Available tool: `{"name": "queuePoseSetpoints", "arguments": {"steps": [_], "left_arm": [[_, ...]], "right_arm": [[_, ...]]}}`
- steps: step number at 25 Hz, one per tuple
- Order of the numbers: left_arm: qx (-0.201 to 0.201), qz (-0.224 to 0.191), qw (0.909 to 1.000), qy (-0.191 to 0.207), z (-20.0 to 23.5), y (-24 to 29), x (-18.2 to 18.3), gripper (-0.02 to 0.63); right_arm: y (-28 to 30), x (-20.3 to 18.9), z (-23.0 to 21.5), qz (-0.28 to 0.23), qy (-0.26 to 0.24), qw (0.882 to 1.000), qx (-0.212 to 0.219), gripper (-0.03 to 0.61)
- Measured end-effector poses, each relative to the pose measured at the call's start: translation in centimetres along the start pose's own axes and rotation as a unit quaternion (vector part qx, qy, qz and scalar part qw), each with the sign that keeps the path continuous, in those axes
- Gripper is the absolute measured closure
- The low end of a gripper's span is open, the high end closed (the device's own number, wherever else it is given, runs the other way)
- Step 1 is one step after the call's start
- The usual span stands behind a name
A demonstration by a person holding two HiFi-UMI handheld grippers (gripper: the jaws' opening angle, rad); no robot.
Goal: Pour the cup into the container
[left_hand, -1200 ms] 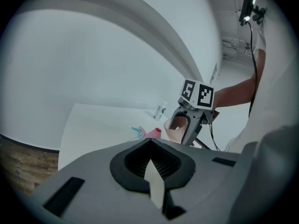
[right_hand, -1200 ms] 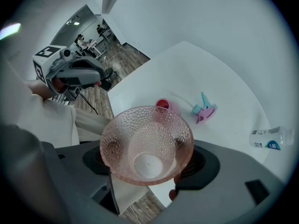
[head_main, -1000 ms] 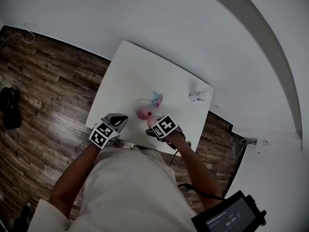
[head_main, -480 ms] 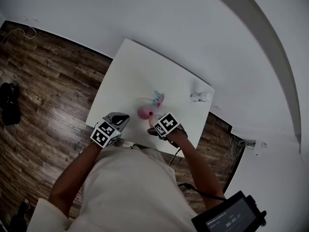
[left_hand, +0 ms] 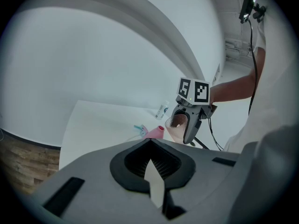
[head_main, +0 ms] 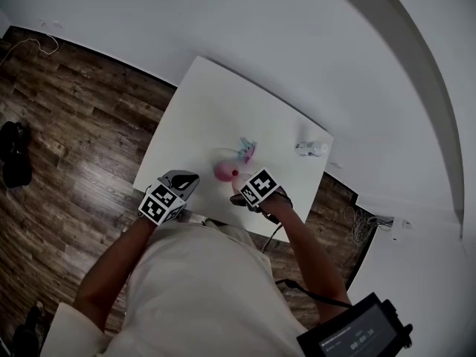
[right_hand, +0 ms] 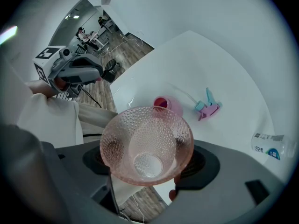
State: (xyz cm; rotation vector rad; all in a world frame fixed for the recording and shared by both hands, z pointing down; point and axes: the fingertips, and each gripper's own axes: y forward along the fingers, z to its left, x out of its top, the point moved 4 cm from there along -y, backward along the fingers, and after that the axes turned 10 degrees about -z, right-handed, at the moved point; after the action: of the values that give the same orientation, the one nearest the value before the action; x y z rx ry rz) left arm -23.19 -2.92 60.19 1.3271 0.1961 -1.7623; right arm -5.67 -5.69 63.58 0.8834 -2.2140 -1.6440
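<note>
Pink dimpled glass cup [right_hand: 147, 146] sits clamped in your right gripper [left_hand: 183, 125] over the white table's [head_main: 216, 103] near edge, the small pink open-mouthed container [right_hand: 163, 105] standing just beyond its rim, while your left gripper [head_main: 178, 186], closed on nothing, hangs farther off.

The label on the small bottle [right_hand: 269, 147] is too blurred to read.

The white table [head_main: 201, 103] is open across its far and left parts; obstacles are the pink container [head_main: 222, 172], the trigger sprayer [head_main: 246, 152] (just behind it) and a small bottle [head_main: 311, 149] far right.
</note>
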Motion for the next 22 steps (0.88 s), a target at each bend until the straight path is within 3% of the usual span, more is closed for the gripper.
{"name": "queuePoseSetpoints", "arguments": {"steps": [22], "left_arm": [[-0.002,-0.004,1.0,-0.008,0.19,-0.09,-0.53,0.604]], "right_arm": [[0.52,-0.2,0.17,0.051,0.003,0.998,0.019,0.192]]}}
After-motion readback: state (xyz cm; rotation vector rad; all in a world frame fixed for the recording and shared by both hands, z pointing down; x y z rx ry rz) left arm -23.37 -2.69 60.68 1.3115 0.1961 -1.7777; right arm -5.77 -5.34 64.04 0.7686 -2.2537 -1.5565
